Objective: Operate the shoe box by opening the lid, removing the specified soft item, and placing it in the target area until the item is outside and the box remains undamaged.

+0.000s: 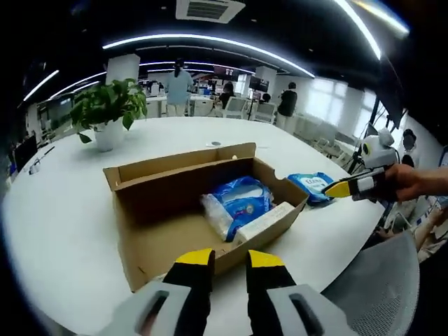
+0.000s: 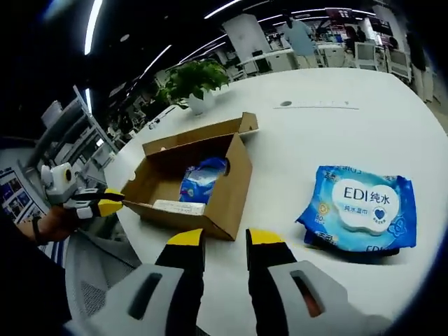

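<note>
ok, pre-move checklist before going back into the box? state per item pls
1. Lid open: ok. The shoe box has its flaps up and the inside shows.
2. Soft item left inside: ok. A blue soft pack lies in the box beside a white flat item.
3. One item already out: ok. A blue wipes pack lies on the white table, apart from the box.
4. Left gripper free: ok, open, short of the box's near wall.
5. Right gripper free: ok, open, nothing between its jaws.
6. Box undamaged: cannot tell for the hidden sides; the visible walls look intact.
</note>
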A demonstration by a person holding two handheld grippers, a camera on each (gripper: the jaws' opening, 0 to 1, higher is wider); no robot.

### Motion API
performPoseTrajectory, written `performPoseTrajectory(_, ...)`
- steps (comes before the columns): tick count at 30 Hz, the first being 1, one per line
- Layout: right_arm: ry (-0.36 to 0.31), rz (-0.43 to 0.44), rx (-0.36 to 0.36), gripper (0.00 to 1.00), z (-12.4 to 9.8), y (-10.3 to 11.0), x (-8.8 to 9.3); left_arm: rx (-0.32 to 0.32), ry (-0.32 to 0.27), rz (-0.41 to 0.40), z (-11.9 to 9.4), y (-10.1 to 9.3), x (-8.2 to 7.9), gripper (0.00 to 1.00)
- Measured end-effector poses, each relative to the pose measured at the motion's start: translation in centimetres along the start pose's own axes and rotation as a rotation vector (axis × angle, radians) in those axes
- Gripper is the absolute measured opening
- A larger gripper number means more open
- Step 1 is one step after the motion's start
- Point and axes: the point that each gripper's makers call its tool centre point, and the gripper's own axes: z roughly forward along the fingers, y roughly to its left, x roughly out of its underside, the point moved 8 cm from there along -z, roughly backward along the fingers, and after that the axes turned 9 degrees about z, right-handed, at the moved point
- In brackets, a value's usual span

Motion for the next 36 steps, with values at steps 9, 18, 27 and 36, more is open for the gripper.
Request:
performPoseTrajectory(9, 0.064, -0.085, -0.031, 0.23, 2.3, 1.8, -1.2, 0.01, -0.012, -0.026, 0.3, 0.1, 0.2, 0.2)
performPoseTrajectory(18, 0.16, -0.297, -0.035, 0.39, 6.3, 4.0, -3.6, 0.004, 0.003, 0.065, 0.5, -0.4, 0.4, 0.32)
performPoseTrajectory(27, 0.227, -0.523, -0.049, 0.44, 9.8, 6.2, -5.6, -0.037, -0.013, 0.057, 0.4, 0.1, 0.2, 0.37)
performPoseTrajectory(36, 0.358, -0.703, -0.061, 0.51, 13.9, 6.2, -5.9, -0.056, -0.014, 0.054, 0.2, 0.3, 0.3, 0.37)
